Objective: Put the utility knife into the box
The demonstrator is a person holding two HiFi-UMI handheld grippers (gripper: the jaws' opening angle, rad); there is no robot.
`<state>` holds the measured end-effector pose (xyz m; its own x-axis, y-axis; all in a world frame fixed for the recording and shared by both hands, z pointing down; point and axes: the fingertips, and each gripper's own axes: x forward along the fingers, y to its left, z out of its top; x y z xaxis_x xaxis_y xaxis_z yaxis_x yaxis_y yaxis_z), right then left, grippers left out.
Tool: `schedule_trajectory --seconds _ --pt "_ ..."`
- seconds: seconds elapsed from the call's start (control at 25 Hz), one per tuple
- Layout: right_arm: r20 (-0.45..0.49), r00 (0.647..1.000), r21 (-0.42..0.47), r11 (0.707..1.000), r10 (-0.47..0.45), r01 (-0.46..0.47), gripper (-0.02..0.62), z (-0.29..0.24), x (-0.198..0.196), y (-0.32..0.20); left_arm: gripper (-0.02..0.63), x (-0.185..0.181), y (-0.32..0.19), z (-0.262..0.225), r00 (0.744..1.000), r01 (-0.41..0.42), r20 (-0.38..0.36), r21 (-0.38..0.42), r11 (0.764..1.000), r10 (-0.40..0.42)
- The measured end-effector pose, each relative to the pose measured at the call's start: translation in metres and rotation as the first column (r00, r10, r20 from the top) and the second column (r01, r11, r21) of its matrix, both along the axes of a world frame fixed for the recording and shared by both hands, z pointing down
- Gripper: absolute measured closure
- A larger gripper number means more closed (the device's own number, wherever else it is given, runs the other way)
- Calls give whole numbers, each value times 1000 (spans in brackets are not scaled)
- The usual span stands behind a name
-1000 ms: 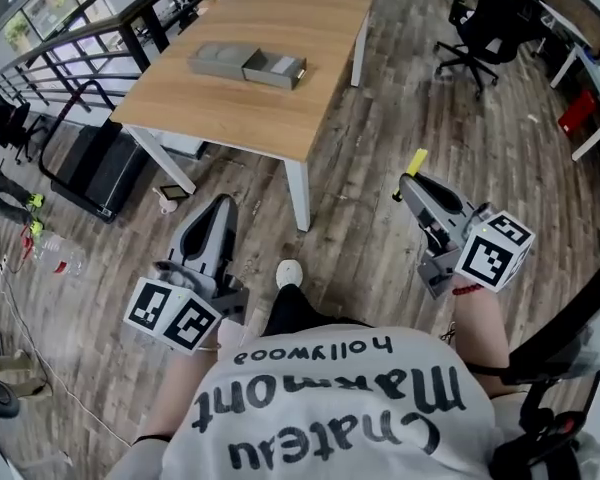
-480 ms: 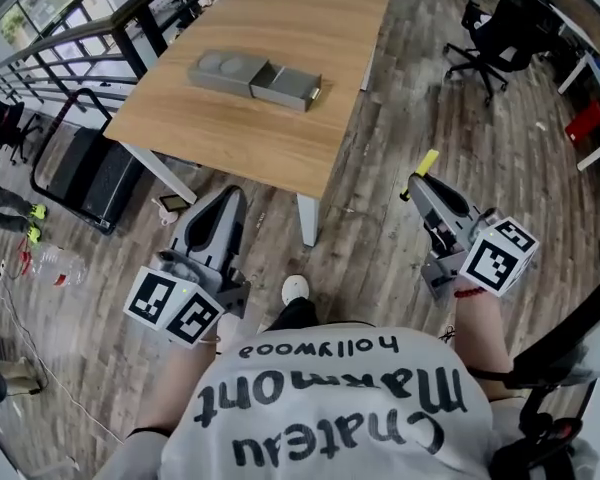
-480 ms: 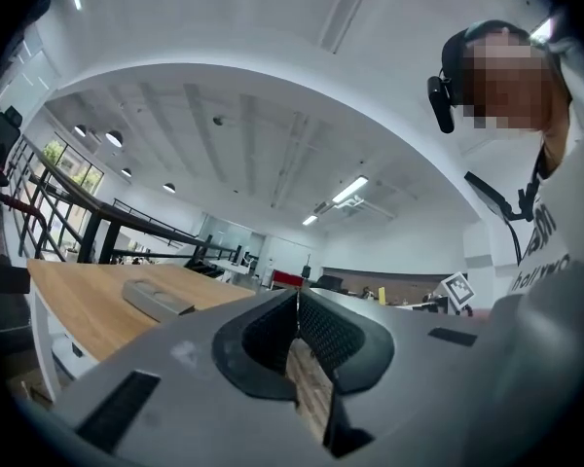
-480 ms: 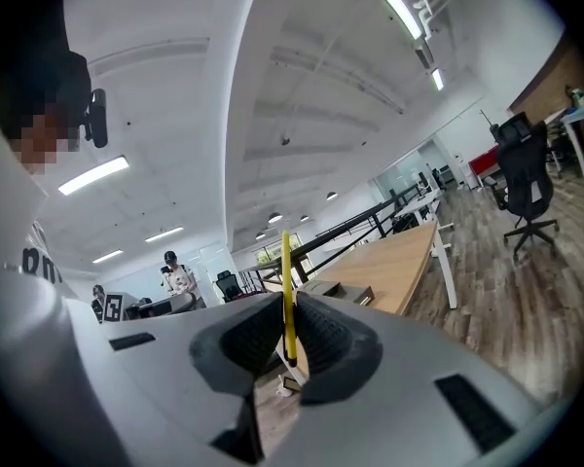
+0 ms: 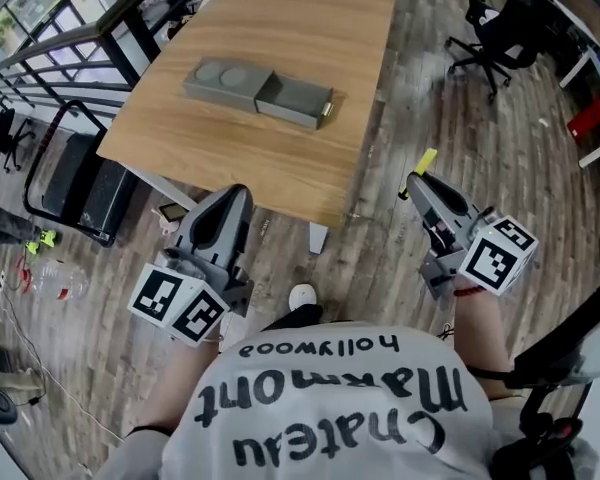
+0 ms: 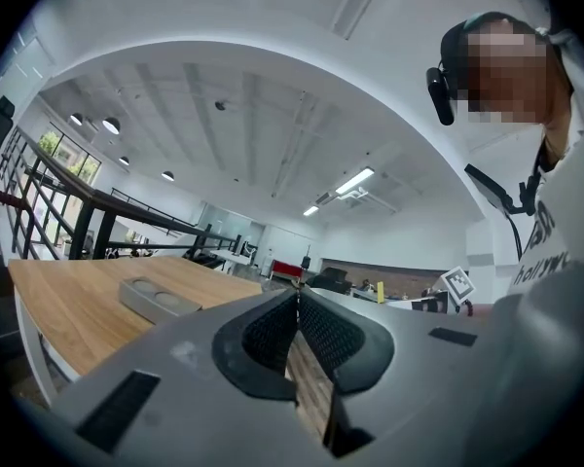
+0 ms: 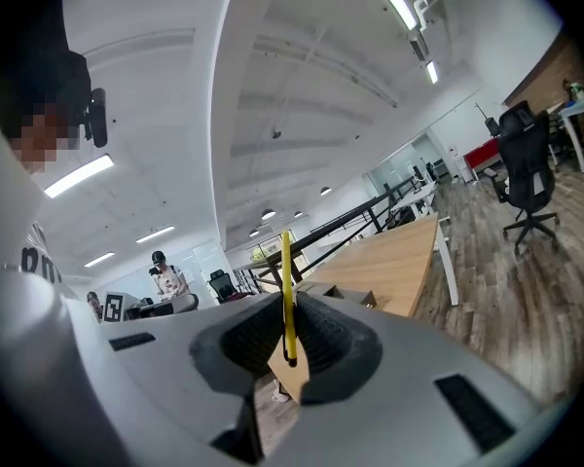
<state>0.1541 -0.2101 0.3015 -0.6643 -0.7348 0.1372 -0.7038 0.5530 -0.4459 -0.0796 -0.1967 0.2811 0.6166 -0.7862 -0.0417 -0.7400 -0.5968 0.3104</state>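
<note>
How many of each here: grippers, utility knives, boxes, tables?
grippers: 2 (left gripper, right gripper)
utility knife: 1
box: 1
table: 1
Total: 5

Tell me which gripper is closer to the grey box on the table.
Left. The left gripper is at the near edge of the table, in front of the grey box; the right gripper, clamping the yellow utility knife, is off right over the floor.
</note>
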Motion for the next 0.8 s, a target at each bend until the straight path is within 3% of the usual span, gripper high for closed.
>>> schedule_trajectory --seconds 0.8 --pt "-27 999 4 1000 31 -31 548 3 -43 -108 594 -23 -118 10 996 -87 -29 1 996 86"
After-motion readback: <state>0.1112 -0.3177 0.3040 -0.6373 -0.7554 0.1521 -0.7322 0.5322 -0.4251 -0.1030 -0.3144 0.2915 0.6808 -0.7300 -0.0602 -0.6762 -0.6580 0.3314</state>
